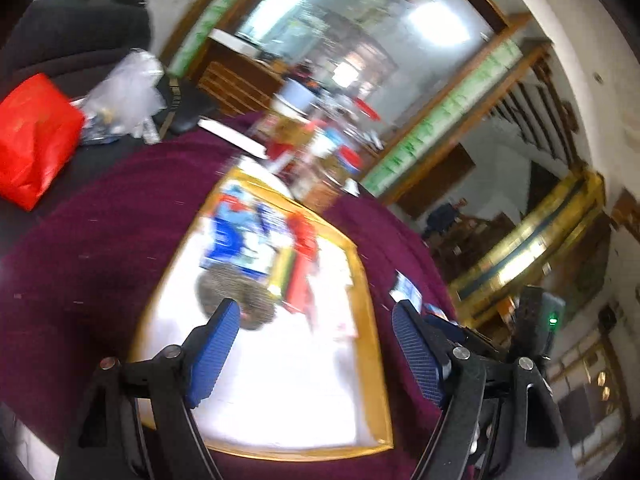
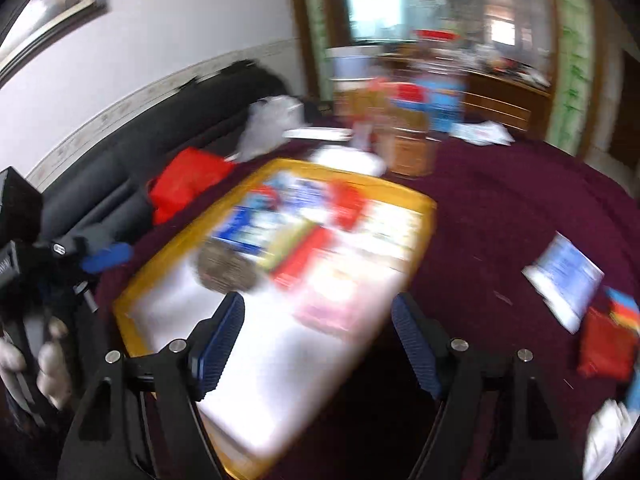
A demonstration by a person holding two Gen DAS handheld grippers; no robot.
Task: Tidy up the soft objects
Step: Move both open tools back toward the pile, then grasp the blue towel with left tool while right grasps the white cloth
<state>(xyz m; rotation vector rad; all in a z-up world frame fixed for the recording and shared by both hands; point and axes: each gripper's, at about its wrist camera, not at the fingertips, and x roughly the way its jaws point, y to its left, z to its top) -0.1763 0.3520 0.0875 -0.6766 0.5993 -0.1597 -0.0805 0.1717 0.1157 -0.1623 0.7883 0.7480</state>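
Both grippers' fingers (image 1: pixel 232 320) (image 2: pixel 404 320) stand apart, empty, above the blurred yellow-rimmed tray (image 2: pixel 424 204) of what seem packets.

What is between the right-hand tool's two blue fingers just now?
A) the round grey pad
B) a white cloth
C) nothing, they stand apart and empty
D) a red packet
C: the right gripper shows its blue pads spread wide with only the gold-rimmed tray and maroon cloth visible behind the gap.
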